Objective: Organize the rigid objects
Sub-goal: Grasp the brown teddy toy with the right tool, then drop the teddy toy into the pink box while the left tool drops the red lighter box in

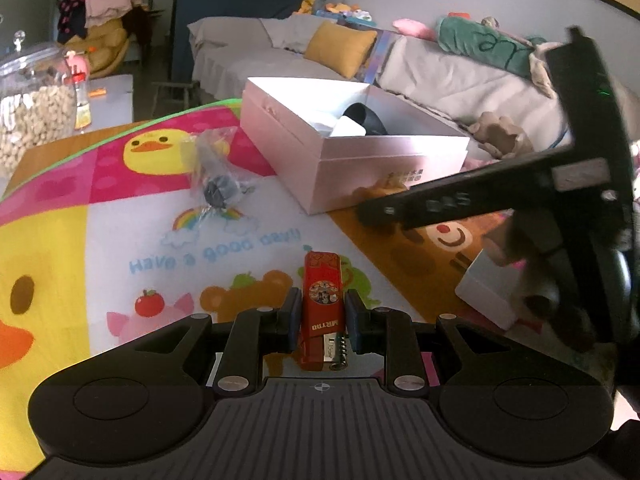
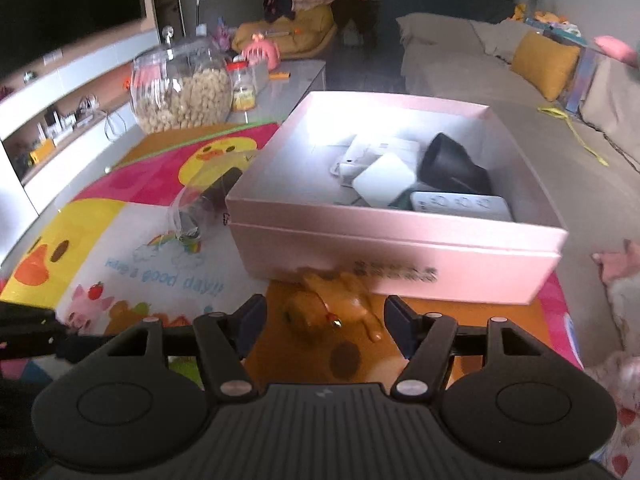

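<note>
My left gripper (image 1: 322, 316) was clamped on the red pocket knife (image 1: 321, 304), its long axis running straight out along the fingers toward the pink box (image 1: 360, 168), which lay ahead and slightly right. My right gripper (image 2: 325, 322) was open, straddling a small brown toy figure (image 2: 336, 308) on the mat (image 2: 120, 248), just short of the box wall. The right was nearer the box.

Each black tool (image 1: 322, 322) (image 2: 325, 322) has blue-padded fingers (image 1: 294, 314), silver screws and a ribbed base.
</note>
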A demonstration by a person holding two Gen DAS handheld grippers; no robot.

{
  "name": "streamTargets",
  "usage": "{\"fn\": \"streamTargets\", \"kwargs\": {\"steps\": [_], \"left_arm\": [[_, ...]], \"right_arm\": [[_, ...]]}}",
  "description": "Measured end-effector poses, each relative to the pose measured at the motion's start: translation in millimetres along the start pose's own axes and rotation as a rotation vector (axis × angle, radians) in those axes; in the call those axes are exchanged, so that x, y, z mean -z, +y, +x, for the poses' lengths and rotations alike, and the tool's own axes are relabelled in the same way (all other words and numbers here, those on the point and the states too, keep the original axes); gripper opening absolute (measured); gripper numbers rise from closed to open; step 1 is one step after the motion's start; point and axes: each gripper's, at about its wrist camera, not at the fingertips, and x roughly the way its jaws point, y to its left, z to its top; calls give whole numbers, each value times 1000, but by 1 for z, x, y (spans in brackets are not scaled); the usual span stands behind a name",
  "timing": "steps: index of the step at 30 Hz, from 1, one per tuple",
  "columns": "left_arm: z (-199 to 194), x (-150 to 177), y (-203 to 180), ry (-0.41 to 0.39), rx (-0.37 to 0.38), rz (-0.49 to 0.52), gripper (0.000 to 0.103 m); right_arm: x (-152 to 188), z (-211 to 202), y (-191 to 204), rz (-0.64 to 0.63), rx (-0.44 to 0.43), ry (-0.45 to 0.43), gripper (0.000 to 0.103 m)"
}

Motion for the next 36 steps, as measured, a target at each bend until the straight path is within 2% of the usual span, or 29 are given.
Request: {"fn": "streamTargets", "kwargs": {"steps": [3,5,6,9,14,23,28,33,36], "left_arm": [[0,1,1,-3,12,-7,27],[0,2,2,-4,16,-11,27],[0,2,2,-5,17,-13,27],[0,2,1,-7,20,-16,27],[0,3,-4,2,27,-4,27],[-11,0,-24,30,79,33,27],[-25,-32,-30,-43,105,28,27],[-27,-88,-34,-171,91,49,27],[-11,-124,-33,-234,84,14,27]], "right_arm": [[-4,9,6,-20,15,16,65],[-3,10,10,-40,20,22,53],[-3,9,12,-50,15,23,52],[0,4,15,-67,-15,23,52],[3,-13,21,-93,-13,-12,52],[14,-71,17,-80,-18,-118,52],[20,-102,10,-72,10,-187,52],[24,-123,-7,-30,57,-249,52],[24,-125,-19,4,78,-259,52]]}}
